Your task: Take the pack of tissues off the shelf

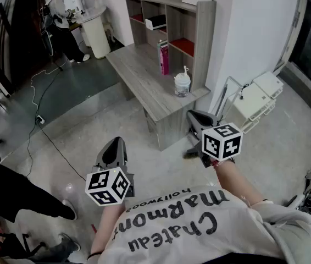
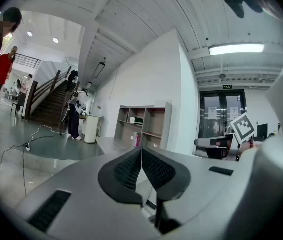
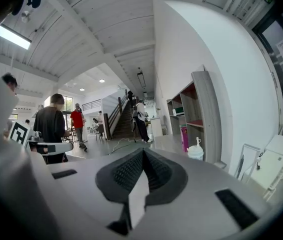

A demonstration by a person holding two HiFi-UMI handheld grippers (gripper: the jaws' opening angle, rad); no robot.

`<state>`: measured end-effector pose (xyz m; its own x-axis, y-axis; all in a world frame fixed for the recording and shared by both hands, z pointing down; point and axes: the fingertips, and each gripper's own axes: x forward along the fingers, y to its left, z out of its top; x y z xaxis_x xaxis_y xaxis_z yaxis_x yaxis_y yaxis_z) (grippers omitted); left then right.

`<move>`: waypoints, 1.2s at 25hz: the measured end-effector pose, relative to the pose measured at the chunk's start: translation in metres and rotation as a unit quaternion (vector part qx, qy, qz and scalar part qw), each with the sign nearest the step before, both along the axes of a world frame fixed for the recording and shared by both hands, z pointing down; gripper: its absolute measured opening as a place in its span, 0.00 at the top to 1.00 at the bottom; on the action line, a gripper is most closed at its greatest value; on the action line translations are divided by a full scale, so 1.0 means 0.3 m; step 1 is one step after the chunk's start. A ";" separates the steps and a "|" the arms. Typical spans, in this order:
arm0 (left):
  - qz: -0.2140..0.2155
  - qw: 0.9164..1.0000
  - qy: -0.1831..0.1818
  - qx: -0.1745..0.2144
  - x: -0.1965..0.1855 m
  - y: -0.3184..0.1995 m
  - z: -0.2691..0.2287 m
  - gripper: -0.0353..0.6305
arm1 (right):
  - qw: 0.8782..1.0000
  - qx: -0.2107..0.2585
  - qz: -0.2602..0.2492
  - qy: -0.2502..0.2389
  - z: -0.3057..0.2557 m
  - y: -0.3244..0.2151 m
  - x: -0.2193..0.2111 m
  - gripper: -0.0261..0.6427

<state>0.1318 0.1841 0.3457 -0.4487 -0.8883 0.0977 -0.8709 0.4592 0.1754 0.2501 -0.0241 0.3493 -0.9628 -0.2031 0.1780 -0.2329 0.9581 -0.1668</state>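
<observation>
A grey shelf unit (image 1: 199,43) stands on the back of a grey desk (image 1: 139,78) against the white wall. A white pack (image 1: 155,22), apparently the tissues, lies in an upper middle compartment; it also shows small in the left gripper view (image 2: 137,120) and the right gripper view (image 3: 179,111). Both grippers hang in the air in front of the desk, well short of it. My left gripper (image 1: 115,142) is shut with nothing between its pads (image 2: 131,169). My right gripper (image 1: 192,115) is shut and empty too, its pads (image 3: 156,171) together.
A pink box (image 1: 164,58) stands upright on the desk beside a white cup with a straw (image 1: 182,84). A white wire rack (image 1: 254,100) stands to the right of the desk. A cable (image 1: 40,120) runs over the floor on the left, where people stand. A white bin (image 1: 96,34) is at the back.
</observation>
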 end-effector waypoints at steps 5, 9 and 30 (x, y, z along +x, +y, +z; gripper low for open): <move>-0.001 1.000 0.001 0.000 -0.006 0.002 0.007 0.92 | 1.000 0.002 0.001 0.002 0.008 -0.004 -0.005 0.95; -0.001 1.000 0.004 -0.001 -0.007 0.023 0.017 0.92 | 1.000 -0.001 0.004 0.004 0.018 0.008 -0.005 0.95; 0.016 0.999 0.038 0.002 -0.073 0.246 0.135 0.92 | 0.998 -0.054 0.014 0.016 0.204 0.242 -0.066 0.95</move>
